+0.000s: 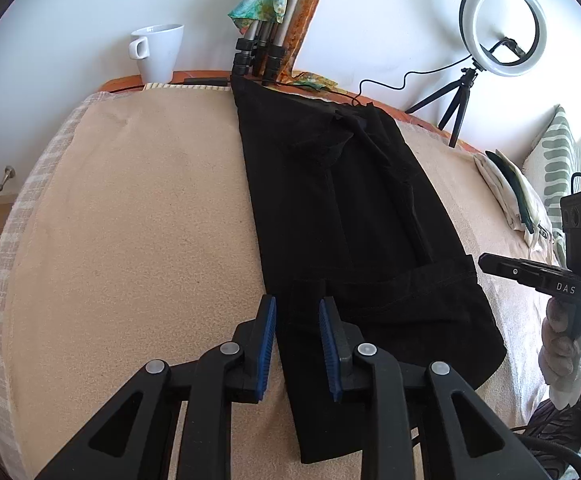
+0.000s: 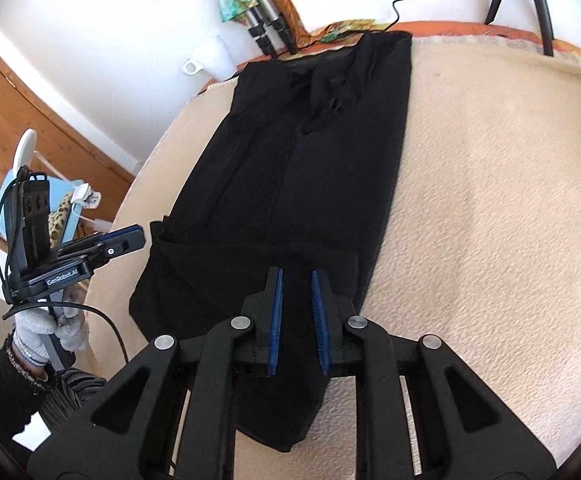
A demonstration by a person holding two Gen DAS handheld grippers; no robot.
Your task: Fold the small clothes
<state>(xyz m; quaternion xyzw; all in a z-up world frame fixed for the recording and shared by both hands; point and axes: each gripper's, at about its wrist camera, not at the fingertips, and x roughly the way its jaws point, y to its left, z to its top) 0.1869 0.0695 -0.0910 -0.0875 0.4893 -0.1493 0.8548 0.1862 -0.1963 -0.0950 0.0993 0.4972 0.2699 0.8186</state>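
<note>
A long black garment lies flat along the beige towel-covered table, its near end folded up into a band. My left gripper hovers over the garment's near left edge, jaws a narrow gap apart with nothing pinched; the right wrist view shows it beside the fold's left corner. My right gripper hangs over the near right part of the garment, jaws also slightly apart and empty. In the left wrist view it sits just off the fold's right edge. Gloved hands hold both.
At the far edge stand a white mug, tripod legs and a ring light with its cable. A pile of folded cloths and a striped cushion lie at the right. A wooden door is left of the table.
</note>
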